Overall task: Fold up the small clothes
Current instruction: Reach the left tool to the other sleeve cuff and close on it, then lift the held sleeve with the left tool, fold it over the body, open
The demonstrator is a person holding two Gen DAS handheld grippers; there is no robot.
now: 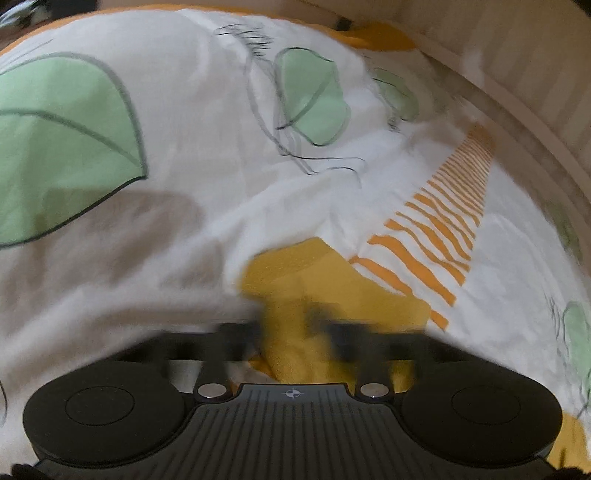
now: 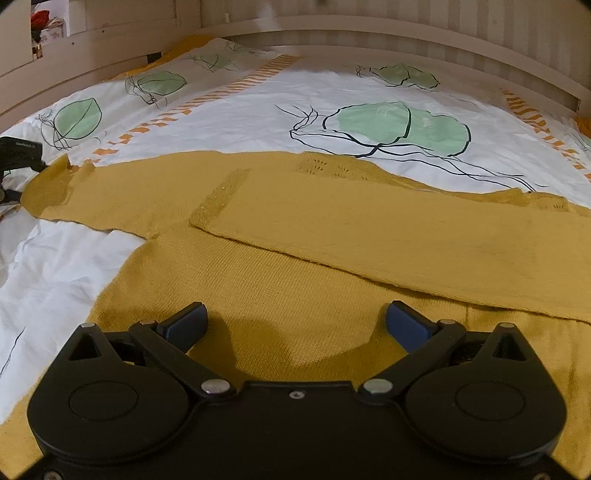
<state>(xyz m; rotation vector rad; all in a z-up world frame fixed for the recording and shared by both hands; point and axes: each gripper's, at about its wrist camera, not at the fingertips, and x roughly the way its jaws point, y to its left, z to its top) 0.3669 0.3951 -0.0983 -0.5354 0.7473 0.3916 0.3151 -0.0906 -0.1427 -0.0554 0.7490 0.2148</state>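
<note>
A mustard-yellow knit sweater lies flat on the bed, its right sleeve folded across the body. Its left sleeve stretches out to the left, cuff lifted. My right gripper is open and empty, hovering just above the sweater's lower body. My left gripper is shut on the left sleeve's cuff, motion-blurred; it also shows at the left edge of the right wrist view, at the cuff.
The bed is covered by a white duvet with green leaf prints and orange striped bands. A beige slatted headboard and bed rail run along the far side. Cluttered shelves stand at the far left.
</note>
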